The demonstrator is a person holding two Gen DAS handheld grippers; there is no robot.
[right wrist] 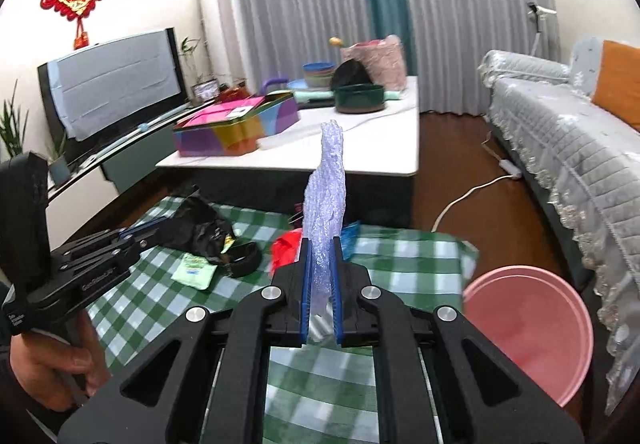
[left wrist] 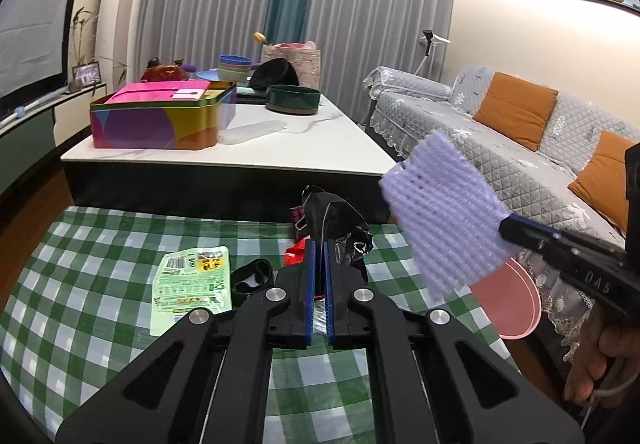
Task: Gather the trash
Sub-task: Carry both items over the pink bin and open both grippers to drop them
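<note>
— Right wrist view: what has the right gripper [right wrist: 320,264] got?
— Its jaws pinch a lilac foam net [right wrist: 326,184], lifted above the checked cloth [right wrist: 400,264].
— Left gripper [left wrist: 319,268]?
— Clamped onto the black bag [left wrist: 336,220].

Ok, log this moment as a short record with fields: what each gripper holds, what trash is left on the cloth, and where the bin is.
left gripper: shut on the black plastic bag
right gripper: shut on the purple foam net, lifted clear of the cloth
checked cloth: green wrapper, black band, red scrap, blue scrap
pink bin: beside the cloth on the sofa side, nothing visible inside
</note>
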